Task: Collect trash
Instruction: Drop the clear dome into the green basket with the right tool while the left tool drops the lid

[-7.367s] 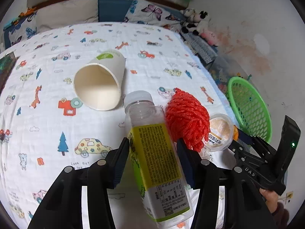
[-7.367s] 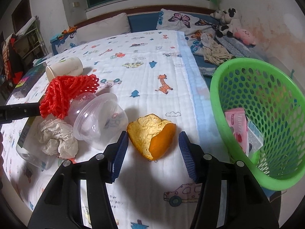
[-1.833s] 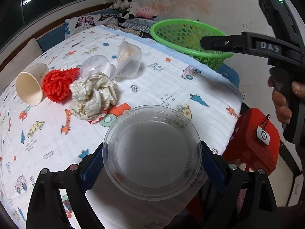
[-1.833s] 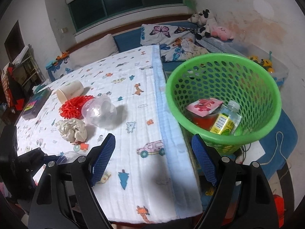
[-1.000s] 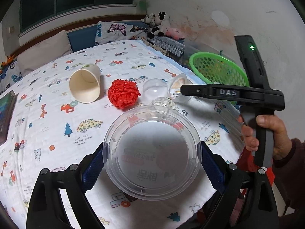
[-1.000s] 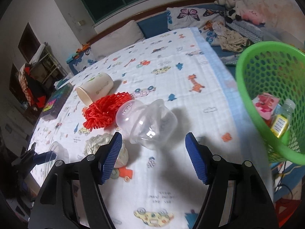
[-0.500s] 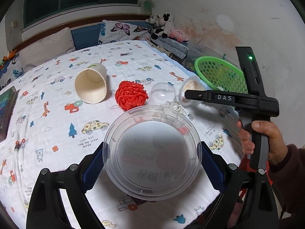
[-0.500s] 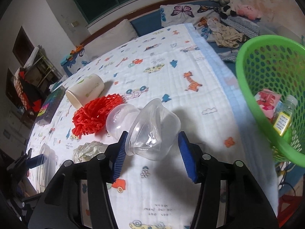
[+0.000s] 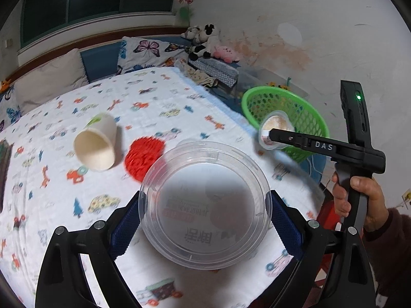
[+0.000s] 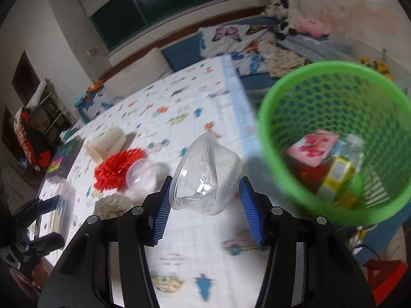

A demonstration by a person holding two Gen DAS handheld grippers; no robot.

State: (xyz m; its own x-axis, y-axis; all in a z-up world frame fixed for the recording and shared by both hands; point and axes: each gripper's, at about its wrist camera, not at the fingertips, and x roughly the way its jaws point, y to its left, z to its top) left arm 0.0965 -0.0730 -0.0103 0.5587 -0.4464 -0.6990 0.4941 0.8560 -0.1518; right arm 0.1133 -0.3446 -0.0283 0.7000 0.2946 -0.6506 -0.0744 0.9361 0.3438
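My left gripper (image 9: 205, 215) is shut on a clear round plastic container (image 9: 204, 204) and holds it above the bed. My right gripper (image 10: 208, 195) is shut on a clear plastic cup (image 10: 205, 174), lifted off the bed and close to the green mesh basket (image 10: 321, 82). The cup also shows in the left wrist view (image 9: 276, 128), in front of the basket (image 9: 303, 107). The basket holds a pink packet (image 10: 313, 147) and a bottle with a yellow label (image 10: 341, 169). On the bed lie a paper cup (image 9: 96, 145), a red net (image 9: 143, 157), a clear dome lid (image 10: 142, 175) and crumpled paper (image 10: 110, 205).
The bed has a white cartoon-print sheet (image 9: 51, 179) with pillows (image 9: 48, 82) and stuffed toys (image 9: 205, 41) at its head. A dark book (image 10: 63, 157) lies at the bed's left edge. A red stool (image 10: 382, 269) stands on the floor below the basket.
My right gripper closed on the clear cup, lifted it off the bed and carried it right toward the basket. My left gripper still holds the round container and has shifted a little.
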